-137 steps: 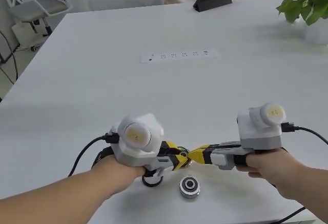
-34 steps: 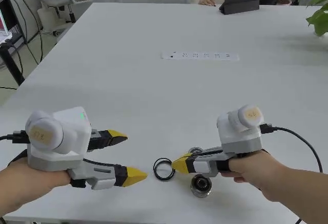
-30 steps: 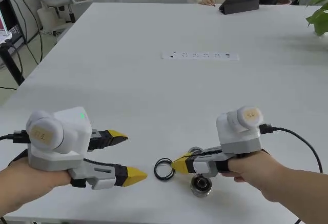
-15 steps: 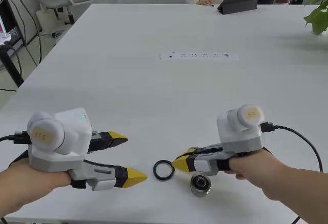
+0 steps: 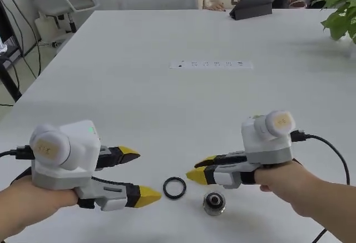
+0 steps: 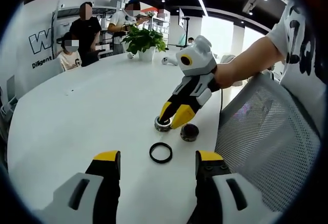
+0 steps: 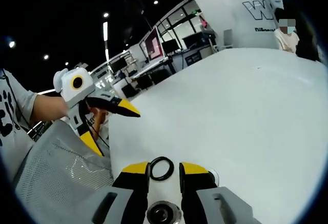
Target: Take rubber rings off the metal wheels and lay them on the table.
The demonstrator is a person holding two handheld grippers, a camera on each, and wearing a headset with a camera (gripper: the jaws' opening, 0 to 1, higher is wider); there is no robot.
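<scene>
- One rubber ring (image 5: pixel 174 187) already lies flat on the table (image 5: pixel 167 104), between my two grippers and touching neither.
- My left gripper (image 5: pixel 143 174) is released, its jaws spread wide and empty, the tips just short of the ring.
- My right gripper (image 5: pixel 198 168) has its jaws only narrowly parted with nothing between them. It hangs low over the table, just beside the ring.
- A metal wheel (image 5: pixel 214 203) sits below the right gripper. Its rim looks dark, so I judge its ring is still on.
- In the left gripper view a second, brighter wheel (image 6: pixel 163 124) stands at the right gripper's tips, and it looks bare.
- I read this as the pause between rings, with one laid down and the next wheel not yet taken.
- Next I need one gripper to pin the dark wheel by its hub while the other catches the rubber edge and peels it off.
</scene>
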